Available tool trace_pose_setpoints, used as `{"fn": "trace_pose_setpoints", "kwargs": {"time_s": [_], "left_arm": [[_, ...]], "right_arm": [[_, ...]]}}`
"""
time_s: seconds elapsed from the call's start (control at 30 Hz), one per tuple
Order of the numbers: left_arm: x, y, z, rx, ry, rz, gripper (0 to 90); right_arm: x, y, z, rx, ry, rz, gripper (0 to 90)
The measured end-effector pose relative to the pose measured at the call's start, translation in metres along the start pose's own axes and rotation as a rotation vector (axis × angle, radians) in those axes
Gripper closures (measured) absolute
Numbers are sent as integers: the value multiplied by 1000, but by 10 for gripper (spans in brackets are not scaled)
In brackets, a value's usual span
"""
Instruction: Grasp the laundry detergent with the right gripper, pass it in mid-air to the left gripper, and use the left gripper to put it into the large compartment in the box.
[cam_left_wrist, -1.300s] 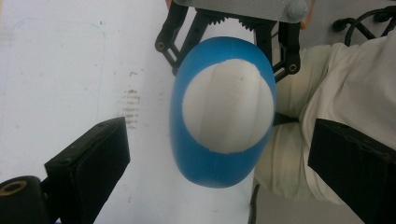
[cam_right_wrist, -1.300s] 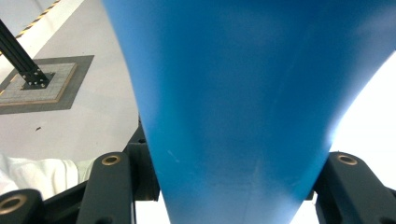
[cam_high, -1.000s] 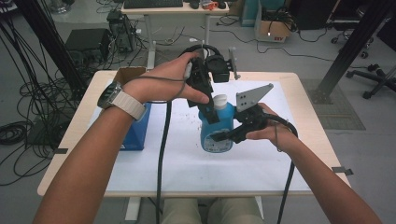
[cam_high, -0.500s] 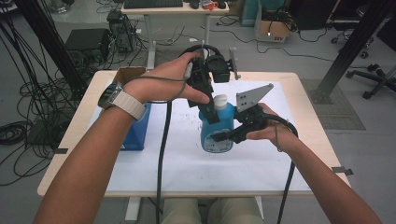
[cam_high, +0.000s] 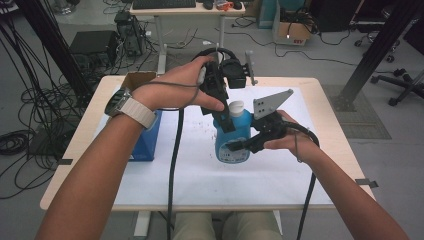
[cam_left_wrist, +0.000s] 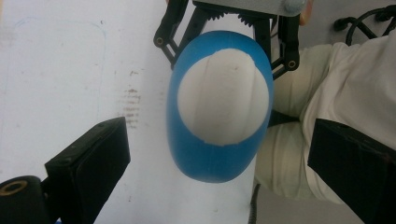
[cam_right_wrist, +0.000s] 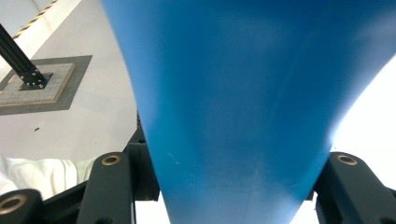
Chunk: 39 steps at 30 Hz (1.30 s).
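Note:
A blue bottle with a white cap stands upright over the white mat in the high view. My right gripper comes in from the right and is shut on the bottle's body; in the right gripper view the blue bottle sits squeezed between the two jaws of the right gripper. My left gripper points down over the cap. In the left gripper view its jaws stand wide apart, the left gripper open above the white cap, and the right gripper clasps the bottle farther off.
A blue box stands at the mat's left side, with an open cardboard box behind it. The white mat covers most of the wooden table. Cables, a desk and chair bases lie beyond the table.

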<state>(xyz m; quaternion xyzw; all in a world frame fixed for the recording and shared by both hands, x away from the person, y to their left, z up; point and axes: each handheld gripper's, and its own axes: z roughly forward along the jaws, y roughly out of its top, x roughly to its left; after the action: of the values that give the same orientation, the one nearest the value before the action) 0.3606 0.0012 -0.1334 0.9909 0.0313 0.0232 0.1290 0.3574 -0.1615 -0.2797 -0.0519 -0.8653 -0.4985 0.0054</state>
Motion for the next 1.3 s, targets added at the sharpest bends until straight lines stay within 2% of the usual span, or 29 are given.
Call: {"fn": "trace_pose_setpoints", "kwargs": {"time_s": [0.2,0.3,0.53,0.63,1.3], "left_arm": [[0,0,0,4,-3,-3,59],[0,-1,2,-25,-1,-8,60],[-1,-1,2,-27,0,-7,59],[0,0,0,0,-1,-1,59],[-1,1,0,3,-1,-1,60]], "right_arm": [[0,0,0,3,0,-1,434],[0,0,0,3,0,0,434],[0,0,0,3,1,4,434],[0,0,0,4,1,6,434],[-1,-1,-1,6,-3,3,433]]}}
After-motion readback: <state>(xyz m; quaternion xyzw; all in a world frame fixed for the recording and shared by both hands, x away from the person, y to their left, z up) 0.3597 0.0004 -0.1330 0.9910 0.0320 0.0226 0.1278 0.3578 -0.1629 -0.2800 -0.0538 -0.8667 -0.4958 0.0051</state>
